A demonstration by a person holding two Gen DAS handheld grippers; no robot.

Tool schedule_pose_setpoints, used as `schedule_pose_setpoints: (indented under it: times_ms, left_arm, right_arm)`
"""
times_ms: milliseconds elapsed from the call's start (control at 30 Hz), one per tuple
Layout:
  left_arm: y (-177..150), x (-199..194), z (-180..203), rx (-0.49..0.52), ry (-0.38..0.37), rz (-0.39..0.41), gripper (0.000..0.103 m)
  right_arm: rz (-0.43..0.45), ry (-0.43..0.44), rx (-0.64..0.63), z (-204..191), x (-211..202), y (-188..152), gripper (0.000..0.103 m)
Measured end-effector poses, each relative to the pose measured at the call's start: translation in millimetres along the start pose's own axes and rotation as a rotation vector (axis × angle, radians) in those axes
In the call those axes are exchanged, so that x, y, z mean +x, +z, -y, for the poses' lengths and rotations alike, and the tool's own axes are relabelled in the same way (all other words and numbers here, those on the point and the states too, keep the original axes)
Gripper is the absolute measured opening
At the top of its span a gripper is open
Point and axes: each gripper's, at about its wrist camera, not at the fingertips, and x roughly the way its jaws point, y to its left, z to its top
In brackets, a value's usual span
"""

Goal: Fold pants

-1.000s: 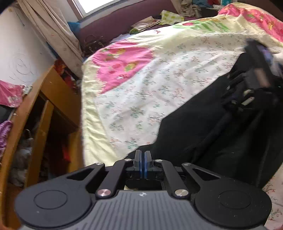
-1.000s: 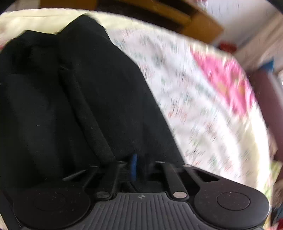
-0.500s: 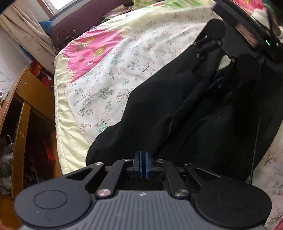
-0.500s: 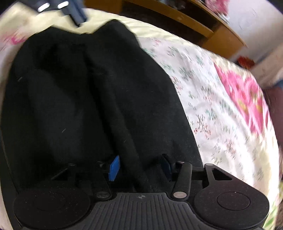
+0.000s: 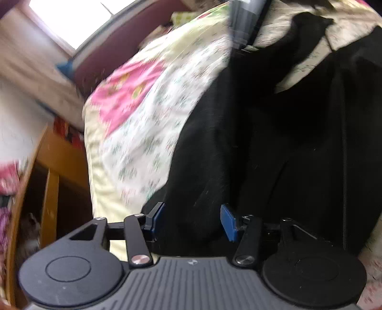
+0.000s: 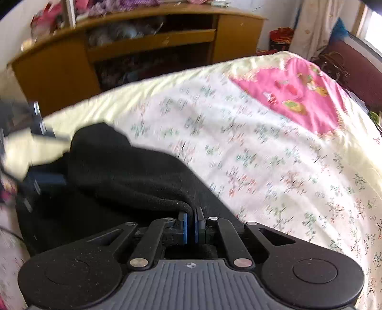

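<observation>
Black pants (image 5: 274,143) lie on a floral bedspread (image 5: 148,133). My left gripper (image 5: 193,220) is open, its blue pads on either side of the pants' near edge, with fabric between them. My right gripper (image 6: 190,226) is shut on a lifted fold of the pants (image 6: 124,171), which drapes to the left over the rest of the garment. The left gripper (image 6: 35,167) shows blurred at the left edge of the right wrist view. The right gripper body shows blurred at the top of the left wrist view (image 5: 246,23).
The bedspread (image 6: 262,133) has a pink patch (image 6: 298,95). A wooden shelf unit (image 6: 143,47) stands beside the bed and also shows in the left wrist view (image 5: 47,171). A dark red headboard (image 6: 353,62) and a window (image 5: 66,21) are at the far end.
My left gripper has opened around the pants' edge. My right gripper has shut on a fold of the pants and lifted it, swinging toward the shelf side.
</observation>
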Motion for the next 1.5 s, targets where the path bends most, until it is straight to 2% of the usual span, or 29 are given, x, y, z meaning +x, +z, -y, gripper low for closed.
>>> schedule_pose_setpoints:
  times_ms: [100, 200, 233, 267, 300, 333, 400, 433, 467, 533, 600, 667, 767, 833, 867, 900, 933, 1000, 1067, 1133, 1200, 1233, 1267, 1367, 1500]
  left_arm:
    - [8, 15, 18, 0.057, 0.039, 0.048, 0.068]
    - [18, 23, 29, 0.018, 0.016, 0.076, 0.069]
    - [21, 26, 33, 0.016, 0.037, 0.087, 0.074]
    - [23, 33, 37, 0.033, 0.094, 0.091, 0.079]
    - [25, 41, 40, 0.053, 0.139, 0.081, 0.079]
    - [24, 51, 40, 0.065, 0.173, 0.061, 0.077]
    - [20, 65, 26, 0.027, 0.156, 0.003, 0.053]
    - [16, 69, 14, -0.012, 0.127, -0.034, 0.036]
    - [12, 69, 2, -0.052, 0.103, -0.061, 0.027]
    - [8, 63, -16, -0.079, 0.089, -0.081, 0.024]
    - [8, 52, -26, -0.065, 0.094, -0.083, 0.022]
    - [10, 35, -33, -0.072, 0.056, -0.071, 0.022]
    - [13, 15, -29, -0.028, 0.04, -0.052, 0.022]
    - [17, 9, -28, -0.037, 0.032, -0.041, 0.021]
    - [20, 4, -27, -0.048, 0.025, -0.036, 0.021]
    - [24, 0, -28, -0.058, 0.025, -0.025, 0.021]
    - [27, -4, -30, -0.065, 0.027, -0.015, 0.021]
    - [31, -13, -34, -0.082, 0.024, -0.002, 0.021]
    - [31, -24, -35, -0.091, 0.024, 0.005, 0.021]
    - [34, -30, -38, -0.087, 0.027, 0.014, 0.021]
    - [36, -35, -40, -0.071, 0.028, 0.019, 0.021]
    - [36, -39, -39, -0.056, 0.03, 0.023, 0.021]
    - [37, -41, -39, -0.044, 0.029, 0.024, 0.022]
    - [32, -41, -37, -0.011, 0.02, 0.018, 0.022]
    - [31, -45, -37, 0.0, 0.033, 0.033, 0.022]
  right_arm:
    - [0.012, -0.007, 0.016, 7, -13, 10, 0.0]
    - [0.01, -0.008, 0.007, 5, -30, -2, 0.0]
    - [0.009, -0.009, -0.003, 4, -31, -1, 0.0]
    - [0.007, -0.005, -0.005, 3, -31, -2, 0.0]
    - [0.005, -0.003, -0.008, 2, -28, -4, 0.0]
    - [0.004, -0.004, -0.013, 1, -27, -6, 0.0]
    - [-0.007, -0.005, -0.029, -2, -28, -12, 0.0]
    - [-0.016, -0.001, -0.033, -2, -29, -15, 0.0]
    - [-0.025, 0.007, -0.032, -2, -29, -18, 0.0]
    - [-0.044, 0.024, -0.032, -6, -33, -24, 0.0]
    - [-0.051, 0.031, -0.045, -11, -37, -30, 0.0]
    - [-0.057, 0.037, -0.061, -17, -43, -35, 0.0]
    - [-0.06, 0.025, -0.12, -29, -48, -44, 0.0]
    - [-0.081, 0.076, -0.147, -36, -50, -53, 0.0]
    - [-0.07, 0.074, -0.159, -41, -51, -58, 0.0]
    - [-0.053, 0.055, -0.193, -47, -52, -64, 0.004]
    - [-0.039, 0.015, -0.254, -56, -49, -70, 0.015]
    - [-0.02, -0.03, -0.355, -73, -42, -79, 0.018]
    - [-0.002, -0.041, -0.387, -83, -35, -84, 0.029]
    - [0.016, -0.12, -0.447, -92, -20, -90, 0.031]
    - [0.029, -0.184, -0.481, -95, -4, -95, 0.026]
    - [0.025, -0.218, -0.488, -94, 4, -96, 0.016]
    - [0.012, -0.24, -0.492, -91, 11, -97, 0.0]
    - [-0.046, -0.224, -0.384, -69, 8, -91, 0.0]
    - [-0.049, -0.205, -0.339, -59, -37, -74, 0.0]
